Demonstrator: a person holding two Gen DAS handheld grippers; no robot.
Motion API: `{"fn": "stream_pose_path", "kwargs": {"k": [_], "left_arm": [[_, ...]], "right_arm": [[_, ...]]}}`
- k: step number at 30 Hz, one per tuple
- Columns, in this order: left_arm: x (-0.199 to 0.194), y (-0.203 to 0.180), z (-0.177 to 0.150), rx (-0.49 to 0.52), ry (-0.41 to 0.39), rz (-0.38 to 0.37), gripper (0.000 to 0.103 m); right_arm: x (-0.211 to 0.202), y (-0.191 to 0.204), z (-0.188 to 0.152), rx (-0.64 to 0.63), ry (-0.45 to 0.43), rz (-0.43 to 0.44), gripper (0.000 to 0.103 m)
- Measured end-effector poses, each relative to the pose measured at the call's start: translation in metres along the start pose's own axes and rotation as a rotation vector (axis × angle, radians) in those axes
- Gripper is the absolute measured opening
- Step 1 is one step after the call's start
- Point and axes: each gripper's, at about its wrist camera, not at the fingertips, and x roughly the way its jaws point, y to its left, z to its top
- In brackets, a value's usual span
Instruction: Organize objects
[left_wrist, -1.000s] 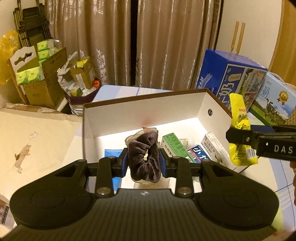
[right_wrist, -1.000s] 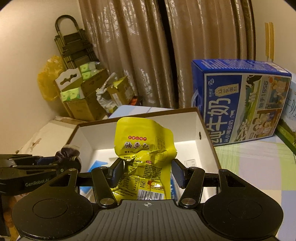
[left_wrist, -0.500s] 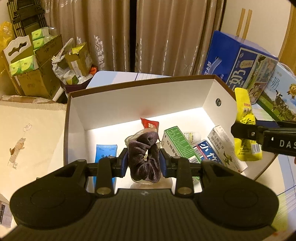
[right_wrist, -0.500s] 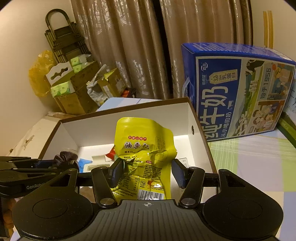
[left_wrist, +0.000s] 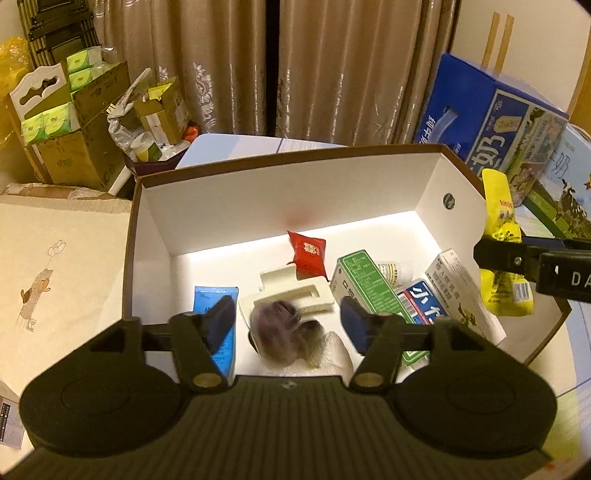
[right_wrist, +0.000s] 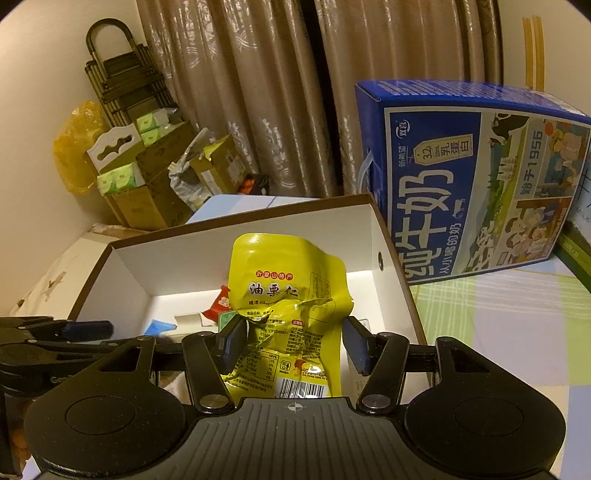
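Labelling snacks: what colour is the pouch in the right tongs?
Yellow pouch, clearest in the right wrist view.

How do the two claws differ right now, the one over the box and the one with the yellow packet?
The left claw stands open and empty; the right claw holds the yellow packet. Below the left claw a blurred dark scrunchie sits free inside the white box, while the right claw's packet remains above it. Both have blue pads and hover at the same box.

A lived-in home room — long brown curtains (right_wrist: 258, 92), milk carton (right_wrist: 469, 177), tissue-filled cardboard boxes (left_wrist: 70, 122), checked tablecloth (right_wrist: 509, 325).
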Motion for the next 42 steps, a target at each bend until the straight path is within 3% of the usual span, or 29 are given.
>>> {"fn": "stream_pose_path", "kwargs": {"k": [2,14,17,26,42], "left_arm": [[0.0,0.002,0.002,-0.005,-0.004,0.013,0.072],[0.003,0.014,0.012,-0.022,-0.004,0.036,0.09],[0.003,0.015,0.013,-0.02,-0.006,0.04,0.092],[0.0,0.016,0.012,-0.019,-0.017,0.039,0.097],[-0.019,0.016,0.013,-0.039,-0.042,0.019,0.1]], "right_arm": [[0.002,-0.001,0.001,0.001,0.002,-0.001,0.054],[0.033,-0.003,0.009,0.016,0.055,-0.008,0.056],[0.041,-0.004,0.013,0.042,0.065,0.002,0.057],[0.032,-0.002,0.026,0.063,-0.015,0.014,0.065],[-0.005,-0.003,0.01,0.098,-0.012,0.051,0.068]]}}
